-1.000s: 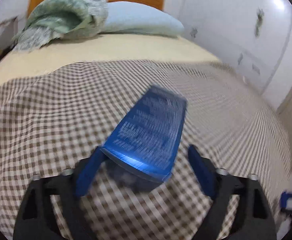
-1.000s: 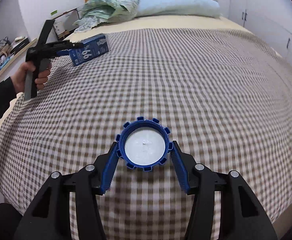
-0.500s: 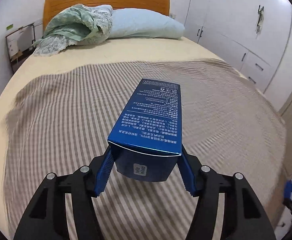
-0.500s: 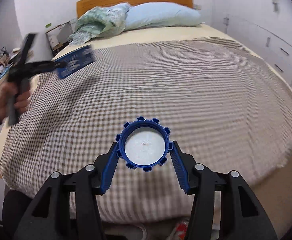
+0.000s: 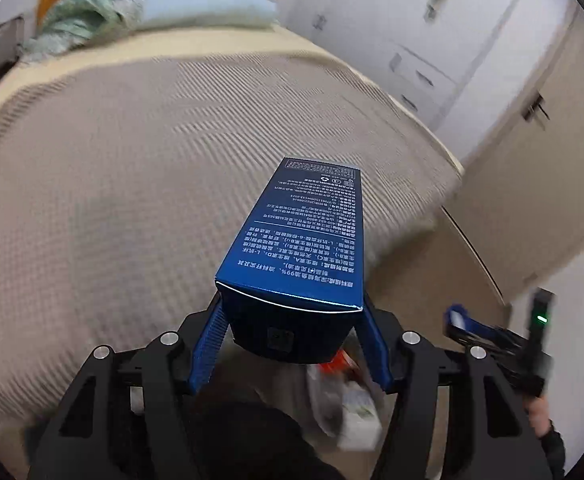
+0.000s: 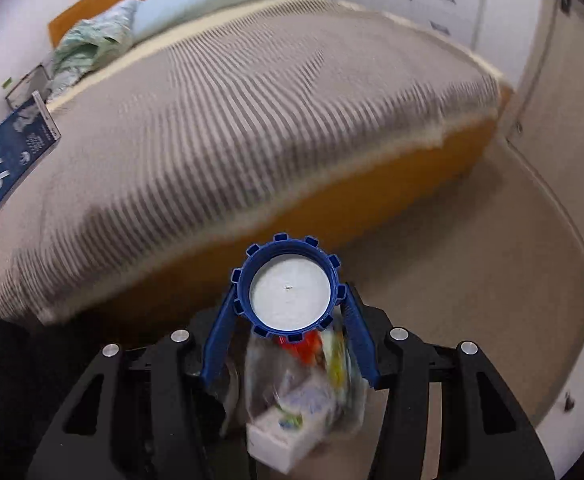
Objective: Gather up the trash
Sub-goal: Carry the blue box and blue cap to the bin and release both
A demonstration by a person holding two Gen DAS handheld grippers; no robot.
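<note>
Trash both in hand, carry step: long blue printed carton (image 5: 292, 248) clamped in left gripper (image 5: 290, 344), round blue notched cap (image 6: 290, 288) pinched in right gripper (image 6: 288, 334), above clear bag of rubbish (image 6: 304, 396) on floor; next, likely lower and release over it.

Motion blur, hidden trash and cut-off edges

The bedspread (image 5: 140, 184) smears into streaks, its pattern unreadable. In the left wrist view the blue box (image 5: 300, 240) and left gripper (image 5: 292, 344) hide most of the trash bag (image 5: 352, 408) below; its contents blur to red and white patches. In the right wrist view the blue cap (image 6: 290, 286) covers the bag's top, and the picture's left edge cuts off the box. The right gripper (image 5: 458, 316) is blurred at the left view's edge.
</note>
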